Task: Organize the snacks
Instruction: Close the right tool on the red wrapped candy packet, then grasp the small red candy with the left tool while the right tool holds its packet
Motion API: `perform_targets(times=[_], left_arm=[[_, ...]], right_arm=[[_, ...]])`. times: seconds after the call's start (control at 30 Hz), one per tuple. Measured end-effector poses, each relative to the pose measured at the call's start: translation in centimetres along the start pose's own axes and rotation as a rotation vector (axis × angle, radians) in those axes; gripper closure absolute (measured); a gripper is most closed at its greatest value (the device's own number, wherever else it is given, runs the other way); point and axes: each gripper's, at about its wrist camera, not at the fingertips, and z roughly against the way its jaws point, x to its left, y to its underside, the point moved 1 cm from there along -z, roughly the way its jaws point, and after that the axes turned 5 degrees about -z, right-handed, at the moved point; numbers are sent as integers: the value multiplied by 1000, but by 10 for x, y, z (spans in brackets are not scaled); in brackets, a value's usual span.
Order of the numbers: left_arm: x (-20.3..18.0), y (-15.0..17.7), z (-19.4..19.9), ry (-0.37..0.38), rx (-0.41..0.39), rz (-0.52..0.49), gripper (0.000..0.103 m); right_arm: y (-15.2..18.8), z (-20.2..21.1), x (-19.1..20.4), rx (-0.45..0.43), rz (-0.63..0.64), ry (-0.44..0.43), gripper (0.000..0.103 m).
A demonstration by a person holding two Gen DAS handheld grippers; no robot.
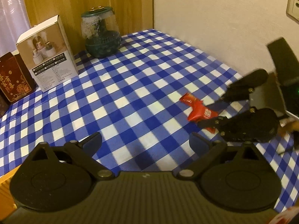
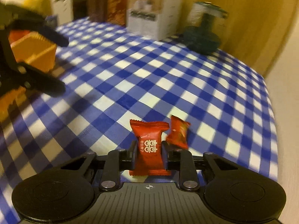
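Note:
My right gripper [image 2: 149,152] is shut on a red candy packet [image 2: 149,149] with white characters, held just above the blue-and-white checked tablecloth [image 2: 130,71]. A second red candy packet [image 2: 178,132] lies on the cloth just right of it. In the left wrist view the right gripper [image 1: 214,113] sits at the right with the held red packet [image 1: 201,113], and the second packet [image 1: 189,99] lies beyond it. My left gripper [image 1: 145,141] is open and empty over the cloth. It also shows at the left of the right wrist view [image 2: 63,63].
An orange-yellow tray [image 2: 35,52] stands at the left edge behind the left gripper. At the back stand a white carton [image 1: 48,54], a dark red box [image 1: 13,78] and a glass jar [image 1: 101,33]. A white wall [image 1: 214,28] borders the table's right side.

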Motion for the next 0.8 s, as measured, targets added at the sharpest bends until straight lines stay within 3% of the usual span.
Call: perform_targets(times=[0.23, 0.43, 0.57, 0.8], left_arm=[[-25, -13, -12, 10, -45, 75, 4], [-42, -23, -34, 40, -75, 200, 7], [-48, -29, -54, 66, -60, 301, 15], [-50, -33, -91, 83, -33, 454, 40]], right_arm=[[32, 34, -36, -46, -344, 66, 77], [49, 44, -61, -50, -454, 160, 77], [57, 48, -79, -71, -532, 189, 77], [58, 49, -90, -105, -562, 206, 77]])
